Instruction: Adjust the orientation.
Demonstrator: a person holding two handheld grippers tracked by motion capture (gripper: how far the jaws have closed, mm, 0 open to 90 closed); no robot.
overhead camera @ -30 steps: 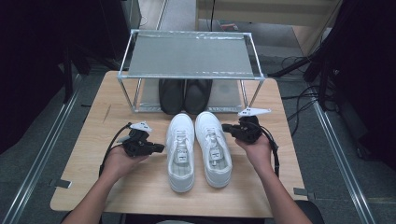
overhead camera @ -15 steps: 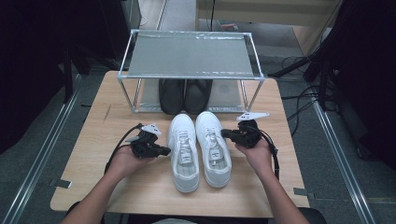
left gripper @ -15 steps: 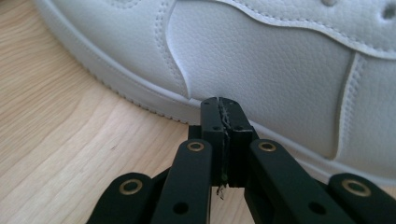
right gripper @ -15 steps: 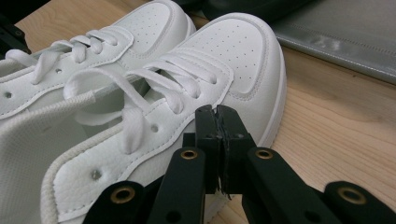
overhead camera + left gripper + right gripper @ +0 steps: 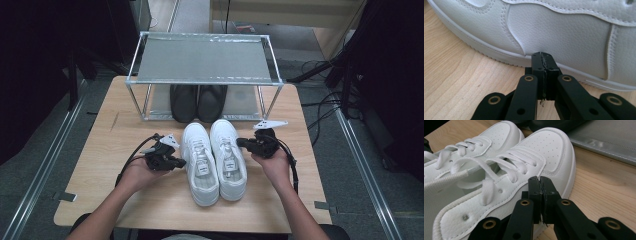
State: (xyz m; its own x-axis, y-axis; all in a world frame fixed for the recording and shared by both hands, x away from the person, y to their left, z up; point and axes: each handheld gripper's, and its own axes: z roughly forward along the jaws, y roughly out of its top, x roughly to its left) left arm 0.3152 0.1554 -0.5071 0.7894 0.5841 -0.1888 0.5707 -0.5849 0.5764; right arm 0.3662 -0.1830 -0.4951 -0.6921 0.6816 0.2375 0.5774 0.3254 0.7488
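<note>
A pair of white lace-up sneakers lies side by side mid-table, toes toward the rack: the left shoe (image 5: 200, 161) and the right shoe (image 5: 228, 159). My left gripper (image 5: 181, 162) is shut with nothing in it, and its tip (image 5: 542, 56) rests against the left shoe's outer sole edge (image 5: 499, 53). On the other side my right gripper (image 5: 241, 143) is shut and empty too. Its tip (image 5: 540, 182) presses the outer side of the right shoe (image 5: 544, 152) just below the laces.
A metal-framed rack (image 5: 202, 60) with a grey top shelf stands at the table's back. Two black shoes (image 5: 197, 102) sit on its lower level, right behind the white toes. Bare wooden table (image 5: 100, 145) lies to both sides and in front.
Both grippers have closed in on the white pair from either side, the left moving right and the right moving left, until their tips reach the shoes' outer sides.
</note>
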